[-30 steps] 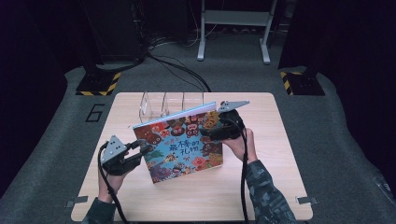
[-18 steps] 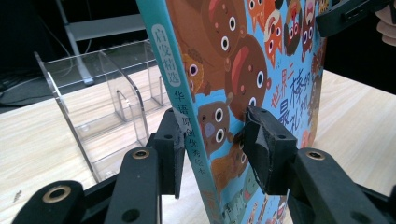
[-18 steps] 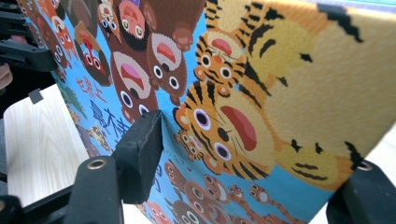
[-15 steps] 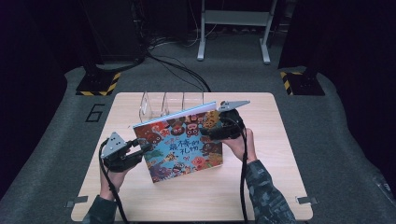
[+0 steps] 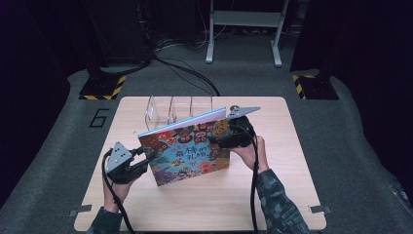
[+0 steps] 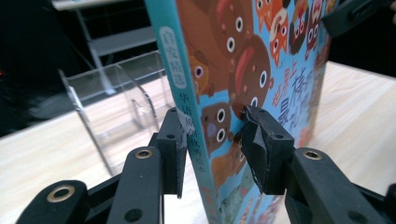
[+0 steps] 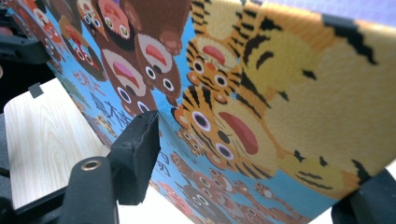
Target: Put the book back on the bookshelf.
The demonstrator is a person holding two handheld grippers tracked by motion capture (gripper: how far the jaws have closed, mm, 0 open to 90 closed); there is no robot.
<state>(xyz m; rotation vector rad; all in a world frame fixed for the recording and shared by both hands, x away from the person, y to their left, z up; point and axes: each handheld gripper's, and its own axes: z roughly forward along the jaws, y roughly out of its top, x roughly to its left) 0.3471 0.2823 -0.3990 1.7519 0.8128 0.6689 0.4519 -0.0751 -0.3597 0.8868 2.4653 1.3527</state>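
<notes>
Book position: the book (image 5: 187,148) stands on its lower edge on the bench (image 5: 272,195), tilted, just in front of the clear rack (image 5: 170,109).
Left hand-held gripper (image 5: 146,157): at the book's spine edge; the left gripper view has the jaws partly closed, one either side of the spine, pads against the covers, so it has hold of the book.
Right hand-held gripper (image 5: 221,141): at the book's far side edge; the right gripper view has one pad (image 7: 140,140) against the cover, the opposite jaw behind the book. Judged as gripping the book, jaws partly closed.
Risk, slip: both grips sit near the edges of glossy covers; a pull or a twist could let a pad slide off and drop the book flat.
Risk, fanning: the right jaws hold the page side; a loose grip may let the pages splay.
Risk, rack: the rack is light and close behind; a misjudged swing of the book could knock it over.
Left gripper view adds: the spine lettering and the rack's dividers (image 6: 135,109) seen past the spine.
Right gripper view adds: pad contact on the cover.
High view adds: both hands, the book's tilt and the rack's place on the bench.
</notes>
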